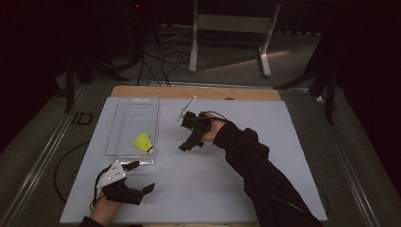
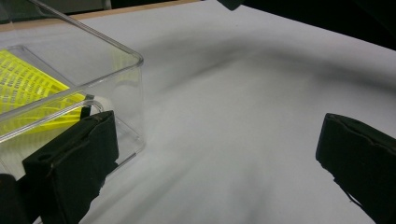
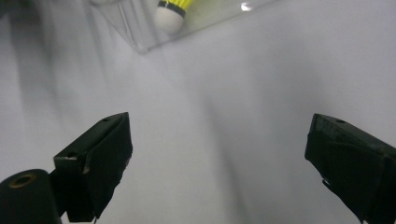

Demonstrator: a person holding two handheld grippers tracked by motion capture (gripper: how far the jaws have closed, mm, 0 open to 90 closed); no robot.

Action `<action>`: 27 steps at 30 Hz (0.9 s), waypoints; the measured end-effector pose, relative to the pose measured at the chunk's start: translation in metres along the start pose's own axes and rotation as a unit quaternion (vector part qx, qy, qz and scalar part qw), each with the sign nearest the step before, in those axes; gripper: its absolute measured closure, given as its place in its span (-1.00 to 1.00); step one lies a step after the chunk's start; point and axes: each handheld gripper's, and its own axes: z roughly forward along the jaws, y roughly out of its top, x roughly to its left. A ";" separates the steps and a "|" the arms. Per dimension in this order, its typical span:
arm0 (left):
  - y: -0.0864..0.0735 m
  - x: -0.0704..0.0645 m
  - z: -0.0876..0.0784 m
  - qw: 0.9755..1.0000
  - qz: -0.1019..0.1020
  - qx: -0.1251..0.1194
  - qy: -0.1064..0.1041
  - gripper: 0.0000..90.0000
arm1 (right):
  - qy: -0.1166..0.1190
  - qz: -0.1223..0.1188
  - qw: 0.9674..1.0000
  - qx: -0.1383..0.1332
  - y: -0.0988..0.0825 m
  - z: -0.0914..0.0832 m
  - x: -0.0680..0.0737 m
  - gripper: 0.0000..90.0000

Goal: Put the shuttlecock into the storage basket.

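Observation:
A yellow shuttlecock [image 1: 144, 141] with a white cork tip lies inside a clear plastic box [image 1: 124, 124] on the left of the white table sheet. My left gripper [image 1: 142, 176] stands open just in front of the box's near right corner, nothing between its jaws. In the left gripper view the shuttlecock's yellow skirt [image 2: 28, 88] shows through the box wall [image 2: 126, 74]. My right gripper [image 1: 190, 144] hangs open to the right of the box, above the sheet. In the right gripper view the shuttlecock's cork [image 3: 167, 17] shows through the box corner [image 3: 144, 44].
The white sheet [image 1: 265, 156] covers a wooden table whose far edge [image 1: 198, 92] shows. Beyond the table, on a dark floor, stand a white frame [image 1: 231, 28], cables and black stand legs. A sleeved arm [image 1: 265, 175] crosses the sheet's right half.

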 end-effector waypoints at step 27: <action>0.000 0.000 0.001 1.000 0.001 0.001 0.000 -0.99 | -0.024 0.058 0.997 -0.044 -0.109 -0.015 -0.011 -0.83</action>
